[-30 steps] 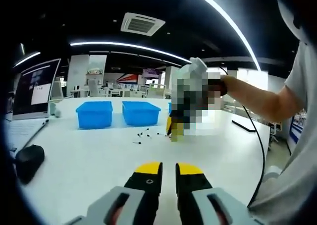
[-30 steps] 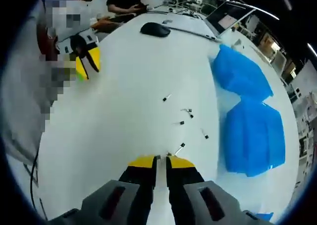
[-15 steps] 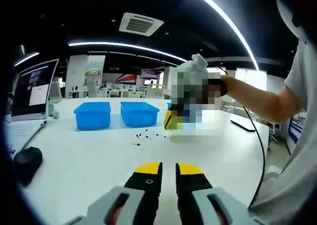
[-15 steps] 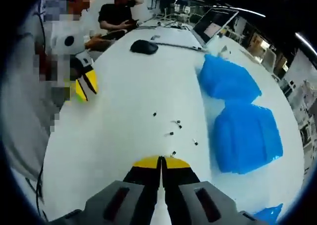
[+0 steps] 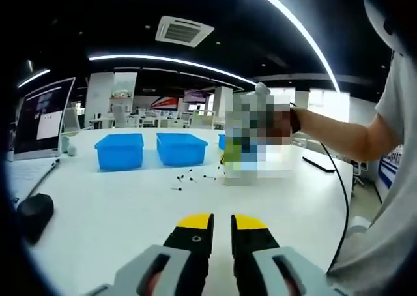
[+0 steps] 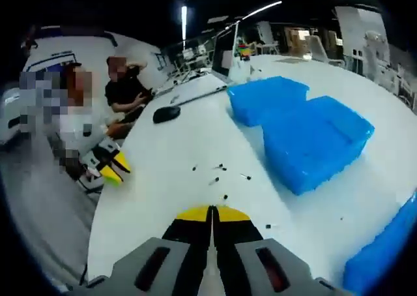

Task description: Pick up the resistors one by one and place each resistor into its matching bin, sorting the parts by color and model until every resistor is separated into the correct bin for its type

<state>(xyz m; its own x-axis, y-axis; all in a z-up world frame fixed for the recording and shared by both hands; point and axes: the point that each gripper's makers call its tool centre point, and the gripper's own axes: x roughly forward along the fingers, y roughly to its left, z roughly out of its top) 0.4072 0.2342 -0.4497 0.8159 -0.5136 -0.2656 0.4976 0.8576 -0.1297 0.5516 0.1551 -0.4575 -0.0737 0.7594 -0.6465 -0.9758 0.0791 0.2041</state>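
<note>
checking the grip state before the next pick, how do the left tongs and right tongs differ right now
The left tongs stand open, a clear gap between their yellow tips; the right tongs are shut, tips pressed together. Whether a resistor is pinched there is too small to tell. The left tongs hover low over bare white table; the right tongs are raised above the scattered resistors, facing the blue bins. Both have yellow tips on black jaws.

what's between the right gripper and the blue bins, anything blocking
Nothing visible. From the right gripper, bare white table with a few loose resistors runs up to the nearest blue bin.
</note>
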